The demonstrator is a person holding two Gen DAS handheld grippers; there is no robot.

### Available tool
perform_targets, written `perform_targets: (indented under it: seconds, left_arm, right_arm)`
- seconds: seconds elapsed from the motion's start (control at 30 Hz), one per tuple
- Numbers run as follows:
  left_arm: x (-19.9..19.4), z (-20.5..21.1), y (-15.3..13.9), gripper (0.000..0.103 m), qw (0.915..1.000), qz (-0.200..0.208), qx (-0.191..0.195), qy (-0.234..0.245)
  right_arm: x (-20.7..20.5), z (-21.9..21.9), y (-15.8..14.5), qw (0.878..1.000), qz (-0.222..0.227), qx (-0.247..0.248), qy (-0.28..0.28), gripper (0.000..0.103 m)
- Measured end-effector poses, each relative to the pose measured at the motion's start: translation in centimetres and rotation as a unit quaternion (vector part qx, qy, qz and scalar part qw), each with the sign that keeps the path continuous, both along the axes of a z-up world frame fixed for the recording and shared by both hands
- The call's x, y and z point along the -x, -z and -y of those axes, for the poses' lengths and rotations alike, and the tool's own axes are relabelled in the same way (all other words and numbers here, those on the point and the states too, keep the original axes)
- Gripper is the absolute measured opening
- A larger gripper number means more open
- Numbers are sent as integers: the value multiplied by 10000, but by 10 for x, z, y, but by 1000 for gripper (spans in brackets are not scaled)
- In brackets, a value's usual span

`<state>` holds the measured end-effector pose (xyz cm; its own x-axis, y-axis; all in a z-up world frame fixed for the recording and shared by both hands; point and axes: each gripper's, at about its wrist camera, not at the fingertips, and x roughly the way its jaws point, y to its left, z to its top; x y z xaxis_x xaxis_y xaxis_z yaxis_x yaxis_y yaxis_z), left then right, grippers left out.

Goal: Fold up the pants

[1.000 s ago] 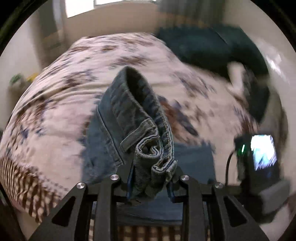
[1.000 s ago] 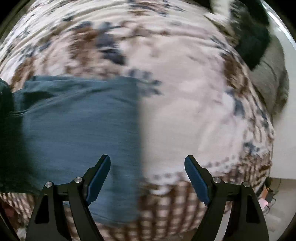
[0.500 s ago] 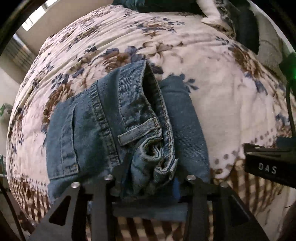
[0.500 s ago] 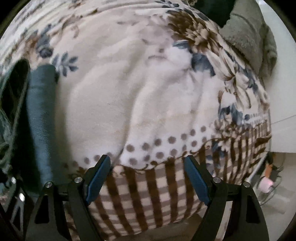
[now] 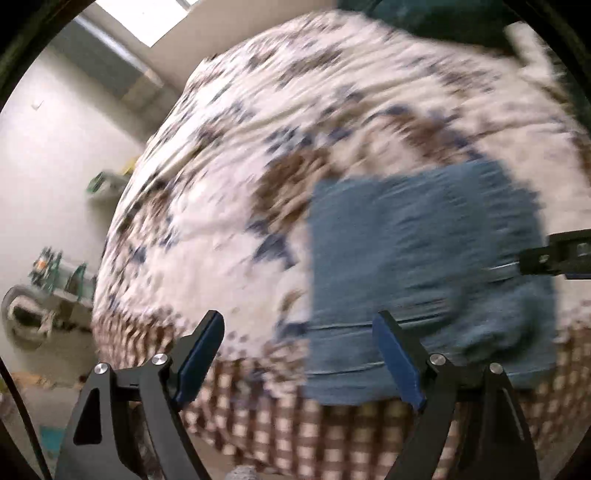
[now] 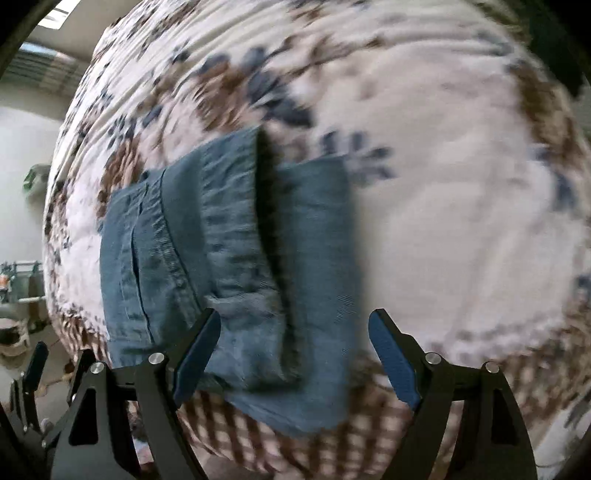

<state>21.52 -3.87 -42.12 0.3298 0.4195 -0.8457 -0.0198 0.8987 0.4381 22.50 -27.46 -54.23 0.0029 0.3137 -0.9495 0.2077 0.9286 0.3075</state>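
Note:
The blue denim pants [image 6: 236,273] lie folded into a compact stack near the front edge of the flowered bed cover [image 6: 461,221]. The left wrist view shows the same pants [image 5: 424,266], blurred, to the right of centre. My left gripper [image 5: 299,350] hangs above the bed's edge with its jaws opening and nothing between them; its right finger overlaps the pants' left edge. Over the near end of the pants, my right gripper [image 6: 295,350] stands open and holds nothing. A part of the right gripper [image 5: 561,254] enters the left wrist view at the right rim.
The bed cover [image 5: 258,166] has a brown checked border [image 5: 295,424] hanging over the front edge. Dark clothing [image 5: 424,18] lies at the far end of the bed. Left of the bed are floor, clutter [image 5: 33,310] and a wall with a window [image 5: 166,14].
My left gripper let go of the bunched denim waistband, opened wide and swung left. The pants now lie flat on the bed. My right gripper stayed open and swung back over the pants.

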Motion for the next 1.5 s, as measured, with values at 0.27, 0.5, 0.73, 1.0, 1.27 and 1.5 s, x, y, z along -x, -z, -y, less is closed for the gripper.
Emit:
perform_targets:
  seconds: [0.27, 0.5, 0.73, 1.0, 1.27, 1.5]
  left_arm:
    - [-6, -61, 28, 82, 9968, -267, 73, -745]
    - [-14, -79, 0, 82, 9896, -169, 1041, -979]
    - [-68, -73, -3, 82, 9717, -174, 2204, -836]
    - [-129, -58, 39, 82, 9694, -565, 2332, -516]
    - [-124, -51, 37, 82, 9711, -669, 2252, -431]
    - [-136, -48, 41, 82, 9603, -798, 2633, -465]
  right_arm:
    - [-10, -27, 29, 9979, 338, -482, 277, 34]
    - [13, 22, -46, 9948, 842, -204, 542, 20]
    - [23, 88, -54, 9960, 492, 164, 734, 16]
    - [16, 96, 12, 9852, -331, -1324, 1037, 69]
    - [28, 77, -16, 9899, 177, -1063, 925, 16]
    - [61, 147, -31, 9791, -88, -1043, 1743, 15]
